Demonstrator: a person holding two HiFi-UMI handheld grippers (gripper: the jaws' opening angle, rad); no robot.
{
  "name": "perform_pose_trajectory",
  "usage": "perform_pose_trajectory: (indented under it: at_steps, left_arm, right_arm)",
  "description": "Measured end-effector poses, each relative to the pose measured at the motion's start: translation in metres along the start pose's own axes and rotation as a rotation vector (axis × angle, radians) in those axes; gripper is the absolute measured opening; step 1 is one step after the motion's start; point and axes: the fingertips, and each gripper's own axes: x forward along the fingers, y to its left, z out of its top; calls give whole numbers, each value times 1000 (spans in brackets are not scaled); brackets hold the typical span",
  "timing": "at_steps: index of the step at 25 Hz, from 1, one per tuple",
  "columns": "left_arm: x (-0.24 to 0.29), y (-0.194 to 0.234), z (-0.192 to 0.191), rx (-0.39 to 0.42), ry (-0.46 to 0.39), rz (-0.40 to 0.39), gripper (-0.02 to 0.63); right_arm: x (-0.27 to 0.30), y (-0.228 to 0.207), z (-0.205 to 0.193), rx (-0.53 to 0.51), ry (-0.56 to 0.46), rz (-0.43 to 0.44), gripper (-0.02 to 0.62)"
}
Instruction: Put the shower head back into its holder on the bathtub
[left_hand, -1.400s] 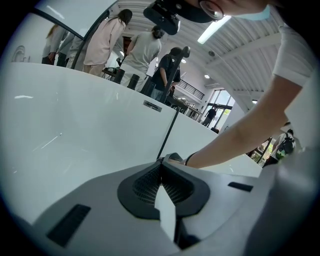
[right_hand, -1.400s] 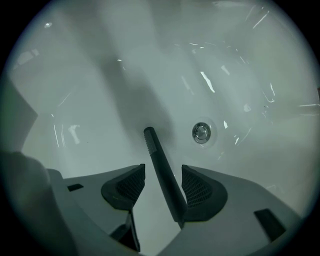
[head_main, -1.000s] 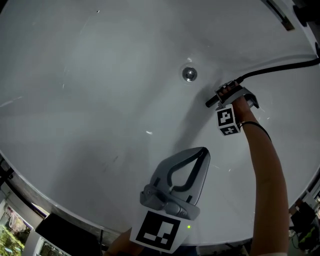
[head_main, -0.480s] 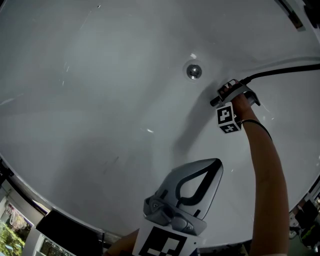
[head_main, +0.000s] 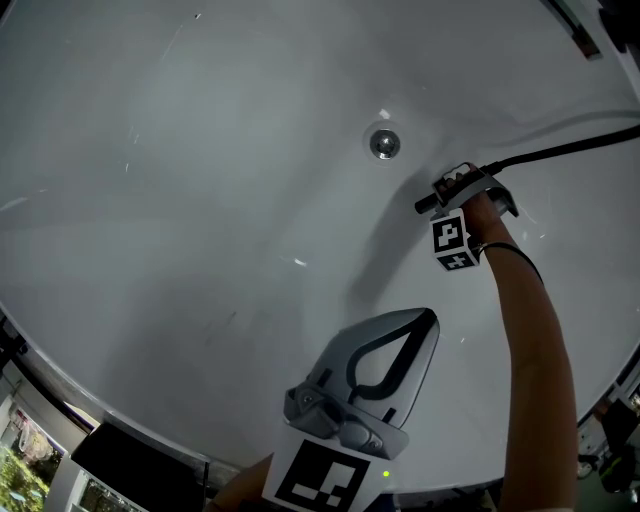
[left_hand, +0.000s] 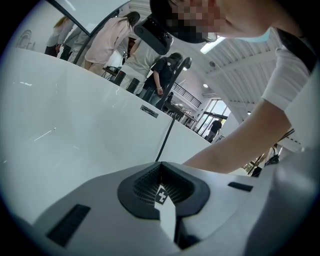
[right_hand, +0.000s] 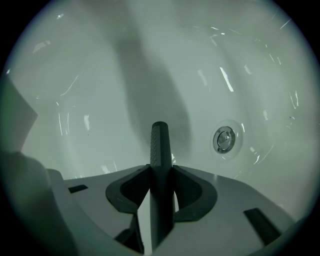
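White bathtub (head_main: 180, 200): smooth curved basin that fills nearly the whole head view, with faint scratches and light streaks on its wall. Drain (head_main: 383, 144): round, chrome, set in the tub, upper middle of the head view; in the right gripper view the drain (right_hand: 223, 139) lies to the right of the jaws. Shower head (head_main: 424, 205): black, slim, stick-shaped, with a textured surface. It sits inside the tub, just right of and below the drain and apart from it, its free end pointing left in the head view. In the right gripper view the shower head (right_hand: 159, 142) stands upright between the two jaws and juts past their tips. Hose (head_main: 560, 152): black, runs from the shower head across the tub wall to the right edge of the head view. Right gripper (head_main: 452, 188): reaches steeply down into the tub at the end of a bare forearm (head_main: 535, 360). Its jaws have just been closing; the shower head is between them and both pads press on its sides, so the jaws stand part-way in. Marker cube (head_main: 452, 243): black-and-white squares, on the right gripper, just below its jaws in the head view. Left gripper (head_main: 428, 320): grey, foreground, bottom middle of the head view, over the near tub wall and well apart from the shower head. In its own view the left gripper (left_hand: 160, 165) has its jaws together tip to tip with nothing between them. People (left_hand: 107, 40): several, standing beyond the tub rim in the left gripper view.
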Motion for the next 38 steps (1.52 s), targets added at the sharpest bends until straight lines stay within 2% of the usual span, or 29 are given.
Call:
perform_pose_trajectory:
  at_steps: [3,5,7,11,19,24,38]
  left_arm:
    - [3,5,-2,1,-10,20,3]
    - [6,15,-9,-15,-11,62,3]
    - [10,27,-23,-49,24,119,3]
    - [16,36,-33,15,78,173,3]
    - [52,33,12,87,-14,151,3]
    - [52,31,29,171,-29,188,3]
    - [22,-11,60,197,-28,185,3]
  right_arm:
    - [-10,-4,-1,31,-10,-18,140]
    - [-22,-7,-2,55,-19,-30,140]
    - [-37,-11,-5,74,-27,-44,140]
    - [-66,-16,-12,99,-40,-77,140]
    - [-105,-20,-22,126,-45,-123,140]
    - [-127,-19,-27,152,-59,-149,140]
    - [-228,-36,-44,178,-95,-300,140]
